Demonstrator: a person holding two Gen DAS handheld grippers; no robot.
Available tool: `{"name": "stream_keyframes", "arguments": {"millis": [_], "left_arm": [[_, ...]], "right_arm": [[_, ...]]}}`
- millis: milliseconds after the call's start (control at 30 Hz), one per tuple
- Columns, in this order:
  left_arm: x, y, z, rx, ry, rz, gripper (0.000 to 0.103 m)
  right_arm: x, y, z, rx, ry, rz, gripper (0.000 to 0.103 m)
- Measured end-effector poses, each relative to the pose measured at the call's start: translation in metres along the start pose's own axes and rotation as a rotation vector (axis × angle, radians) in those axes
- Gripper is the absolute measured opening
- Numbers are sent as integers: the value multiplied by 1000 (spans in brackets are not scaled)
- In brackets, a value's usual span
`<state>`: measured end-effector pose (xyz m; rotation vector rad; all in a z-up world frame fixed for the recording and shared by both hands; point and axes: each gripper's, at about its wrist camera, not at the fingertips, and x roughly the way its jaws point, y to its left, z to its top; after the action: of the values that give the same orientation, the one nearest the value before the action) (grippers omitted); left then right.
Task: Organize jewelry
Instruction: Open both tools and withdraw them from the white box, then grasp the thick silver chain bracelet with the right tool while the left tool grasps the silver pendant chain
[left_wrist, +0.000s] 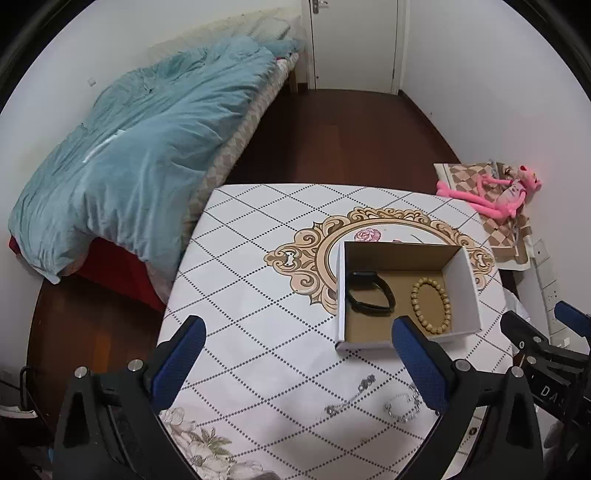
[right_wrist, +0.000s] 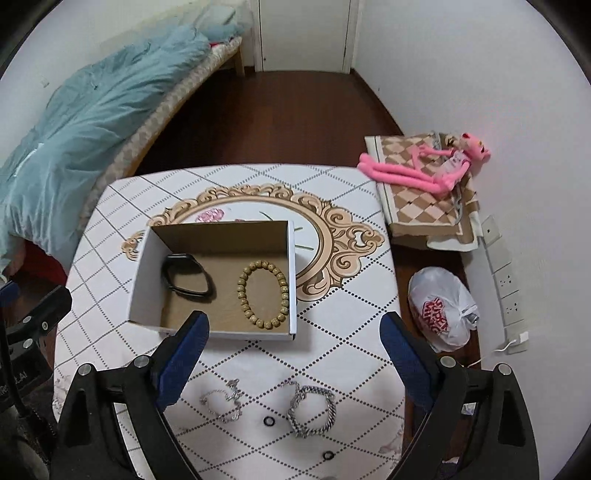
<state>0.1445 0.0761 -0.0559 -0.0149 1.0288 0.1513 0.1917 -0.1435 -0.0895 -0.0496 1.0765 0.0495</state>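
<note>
On the white diamond-patterned tablecloth (right_wrist: 343, 343) your open cardboard box (right_wrist: 218, 236) holds a black band (right_wrist: 188, 280) and a beige bead bracelet (right_wrist: 263, 295). Two silver chain bracelets (right_wrist: 312, 410) lie near you. Both your left gripper (left_wrist: 299, 354) and right gripper (right_wrist: 295, 354) stand apart, empty. A blue-quilted bed (left_wrist: 140, 155) sits left.

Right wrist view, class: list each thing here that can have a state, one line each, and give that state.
Cardboard box: open, no lid, upright on the table.
Black band: lying inside the box.
Bead bracelet: flat inside the box.
Thin silver chain: loose on the table, outside the box.
Thick silver bracelet: on the table, outside.
Right claw: open, empty.
Left claw: open, empty.
</note>
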Motion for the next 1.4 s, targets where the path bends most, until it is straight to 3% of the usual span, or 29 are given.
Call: {"name": "stream_keyframes", "arguments": {"millis": [267, 567, 700, 967, 1167, 1300, 1367, 1400], "left_arm": [[-35, 8, -17, -3, -42, -6, 103], [-51, 16, -38, -35, -54, -3, 103], [-34, 17, -57, -41, -13, 12, 103], [29, 11, -105, -41, 141, 72, 103], [63, 11, -128, -45, 239, 83, 103], [75, 9, -137, -36, 268, 84, 103], [79, 10, -140, -33, 277, 74, 102], [81, 9, -141, -28, 279, 64, 102]], "right_arm": [[-46, 7, -19, 0, -61, 4, 95], [-66, 1, -44, 51, -82, 49, 95], [-46, -17, -67, 103, -25, 42, 95], [49, -63, -120, 241, 192, 24, 95], [97, -80, -142, 311, 269, 13, 82], [105, -78, -143, 271, 244, -38, 71], [105, -73, -142, 243, 228, -63, 62], [104, -70, -141, 231, 211, -66, 53]]}}
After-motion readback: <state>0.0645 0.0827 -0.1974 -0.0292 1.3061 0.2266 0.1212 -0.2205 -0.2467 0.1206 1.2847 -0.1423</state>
